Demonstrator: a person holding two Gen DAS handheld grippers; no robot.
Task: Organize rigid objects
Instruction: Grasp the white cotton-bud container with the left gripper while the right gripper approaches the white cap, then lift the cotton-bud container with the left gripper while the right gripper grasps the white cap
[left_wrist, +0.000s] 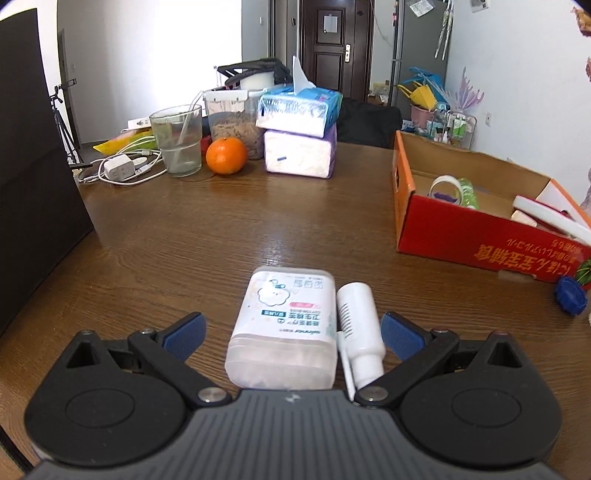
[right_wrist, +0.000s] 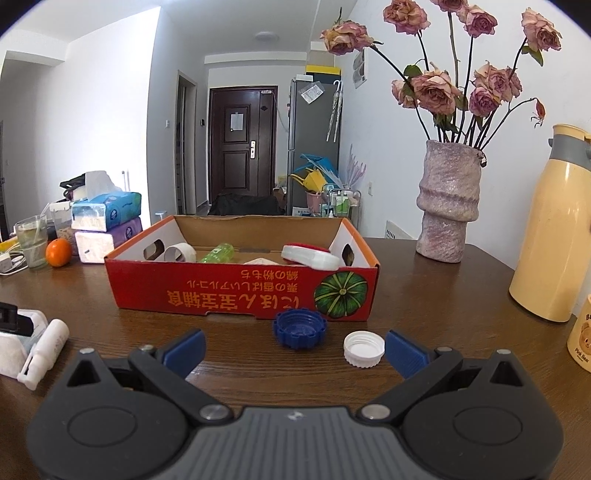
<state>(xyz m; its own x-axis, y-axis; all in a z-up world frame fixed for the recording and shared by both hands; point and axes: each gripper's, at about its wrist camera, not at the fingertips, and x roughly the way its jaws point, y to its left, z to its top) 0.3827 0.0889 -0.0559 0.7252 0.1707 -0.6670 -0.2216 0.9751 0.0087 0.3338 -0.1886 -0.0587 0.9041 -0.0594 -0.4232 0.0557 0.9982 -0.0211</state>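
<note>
The left gripper (left_wrist: 293, 334) is spread wide over the wooden counter (left_wrist: 184, 236), and between its blue pads lie a cotton swab box (left_wrist: 284, 328) and, just beside it on the right, a small white bottle (left_wrist: 360, 325), with neither pad touching them. The right gripper (right_wrist: 295, 350) is also spread wide and holds nothing; a white cap (right_wrist: 364, 349) lies just beside its right pad and a blue cap (right_wrist: 299, 328) lies near, in front of the red cardboard box (right_wrist: 240, 291). This box holds a tape roll (right_wrist: 179, 253), a green bottle (right_wrist: 218, 253) and a white-and-red item (right_wrist: 310, 256).
</note>
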